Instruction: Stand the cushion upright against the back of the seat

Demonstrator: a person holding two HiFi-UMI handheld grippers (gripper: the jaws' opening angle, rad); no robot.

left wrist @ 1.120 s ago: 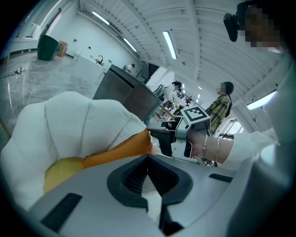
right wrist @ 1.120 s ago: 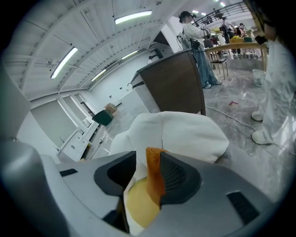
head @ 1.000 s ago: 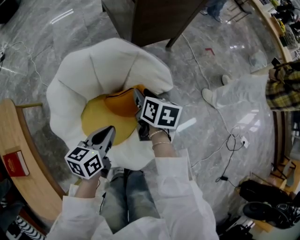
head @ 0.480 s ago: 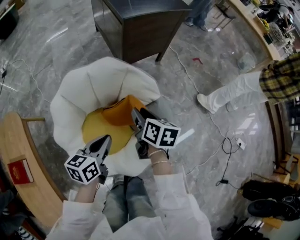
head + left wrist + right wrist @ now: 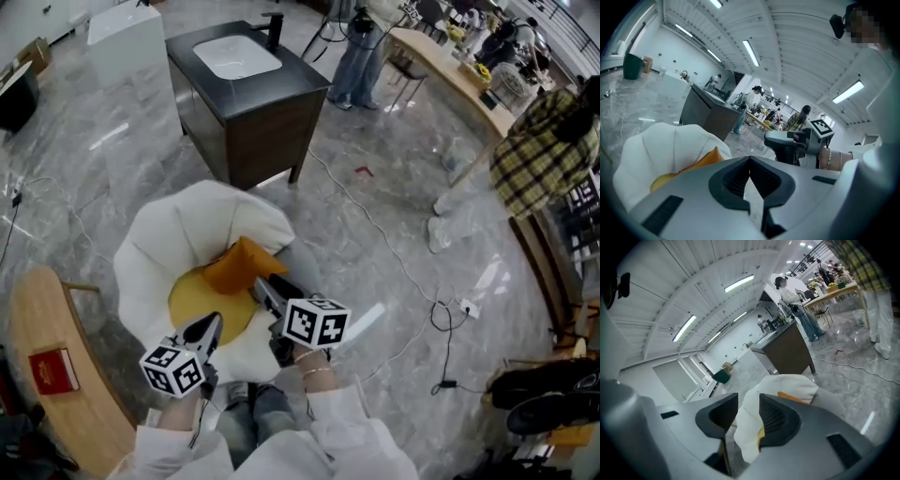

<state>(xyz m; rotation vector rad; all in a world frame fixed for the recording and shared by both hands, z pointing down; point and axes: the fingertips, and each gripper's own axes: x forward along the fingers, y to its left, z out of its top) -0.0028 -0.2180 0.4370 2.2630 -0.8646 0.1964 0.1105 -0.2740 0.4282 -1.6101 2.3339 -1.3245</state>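
An orange cushion (image 5: 236, 262) leans against the back of the white petal-shaped chair (image 5: 164, 239), above a yellow seat pad (image 5: 199, 305). My right gripper (image 5: 262, 286) hovers over the seat's front right, open, with nothing between its jaws. In the right gripper view, the chair (image 5: 787, 383) and an edge of the cushion (image 5: 793, 398) show past the right gripper (image 5: 747, 401). My left gripper (image 5: 210, 324) hangs over the seat's front edge, shut and empty. The left gripper view has the left gripper (image 5: 750, 159) in front of the cushion (image 5: 705, 159).
A dark cabinet with a white basin (image 5: 244, 84) stands behind the chair. A curved wooden bench (image 5: 42, 328) with a red book (image 5: 53, 370) lies at the left. Cables (image 5: 441, 314) trail on the marble floor, and a person in a plaid shirt (image 5: 539, 141) stands at the right.
Both grippers have risen and drawn back from the chair toward me. The head view has lifted and shows more of the room. The cushion stays against the chair's back.
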